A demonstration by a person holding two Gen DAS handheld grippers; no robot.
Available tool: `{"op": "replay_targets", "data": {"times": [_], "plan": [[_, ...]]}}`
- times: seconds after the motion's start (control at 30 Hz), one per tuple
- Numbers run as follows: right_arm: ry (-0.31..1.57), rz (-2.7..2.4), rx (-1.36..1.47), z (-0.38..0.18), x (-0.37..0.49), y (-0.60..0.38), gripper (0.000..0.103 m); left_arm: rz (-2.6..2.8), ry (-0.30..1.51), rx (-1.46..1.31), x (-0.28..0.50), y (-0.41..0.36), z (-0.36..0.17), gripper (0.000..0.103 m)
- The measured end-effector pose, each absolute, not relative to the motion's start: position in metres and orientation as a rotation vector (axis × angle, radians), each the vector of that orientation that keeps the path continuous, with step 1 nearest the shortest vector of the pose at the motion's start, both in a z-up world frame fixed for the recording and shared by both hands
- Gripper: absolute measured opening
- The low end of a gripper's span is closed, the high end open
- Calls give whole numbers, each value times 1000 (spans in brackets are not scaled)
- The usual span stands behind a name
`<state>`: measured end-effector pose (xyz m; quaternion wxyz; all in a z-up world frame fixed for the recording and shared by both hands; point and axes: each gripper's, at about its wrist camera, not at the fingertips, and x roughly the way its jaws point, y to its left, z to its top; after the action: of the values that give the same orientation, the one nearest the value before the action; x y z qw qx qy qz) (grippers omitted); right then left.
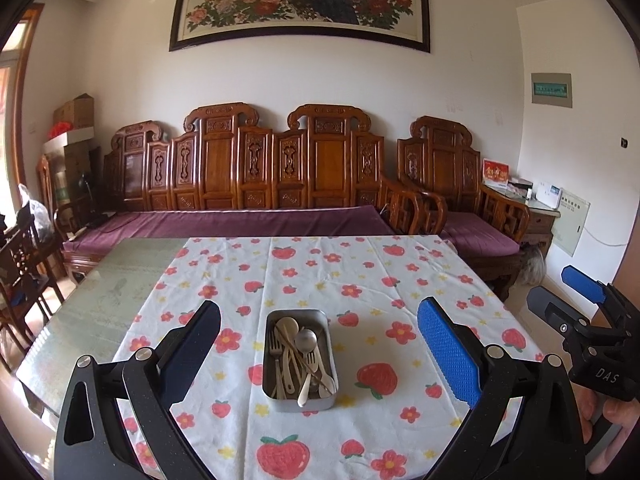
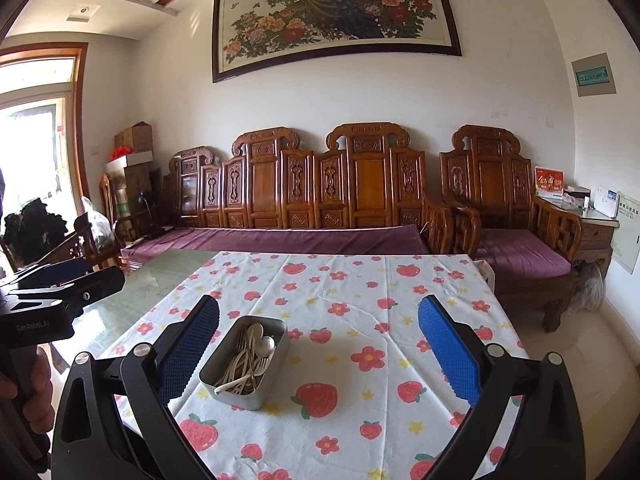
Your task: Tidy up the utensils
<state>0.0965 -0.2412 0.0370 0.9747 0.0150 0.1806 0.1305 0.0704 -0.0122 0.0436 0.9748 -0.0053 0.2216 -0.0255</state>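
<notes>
- Two hand-held tools hover side by side above a desk (image 1: 120,280) in a sitting room, each raised clear of the surface and each gaping wide with nothing between its fingers.
- Seen from its own camera, the left tool (image 1: 318,354) frames a metal tin (image 1: 299,360) squarely between its blue-padded fingers (image 1: 448,352); the tin sits on a white tablecloth (image 1: 360,280) printed with strawberries and red flowers.
- Inside the tin lie mixed utensils (image 1: 298,356): pale plastic forks and spoons, a metal spoon (image 1: 306,356) whose handle juts over the near rim, and a thin stick laid slantwise across them.
- From the right tool (image 2: 318,354), the same tin (image 2: 245,362) appears towards the left finger (image 2: 192,352), angled to the view, with the utensils (image 2: 250,360) heaped together in it.
- Each tool shows in the other's camera: the right tool (image 1: 576,300) at the far right edge of the left view, with part of a hand (image 1: 612,420) below it, and the left tool (image 2: 60,280) at the left edge of the right view, a hand (image 2: 28,384) wrapped round its grip.
- Beyond the desk stands a carved wooden sofa (image 1: 260,168) with purple cushions, and a framed peacock painting (image 2: 336,16) hangs on the wall above.
</notes>
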Motion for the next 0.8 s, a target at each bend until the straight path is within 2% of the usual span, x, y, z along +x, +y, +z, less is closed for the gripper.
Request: {"op": "replay_targets", "data": {"times": [0.8], "plan": [[360, 254, 29, 38, 96, -243, 100, -55, 436, 6, 63, -17, 43, 95]]}}
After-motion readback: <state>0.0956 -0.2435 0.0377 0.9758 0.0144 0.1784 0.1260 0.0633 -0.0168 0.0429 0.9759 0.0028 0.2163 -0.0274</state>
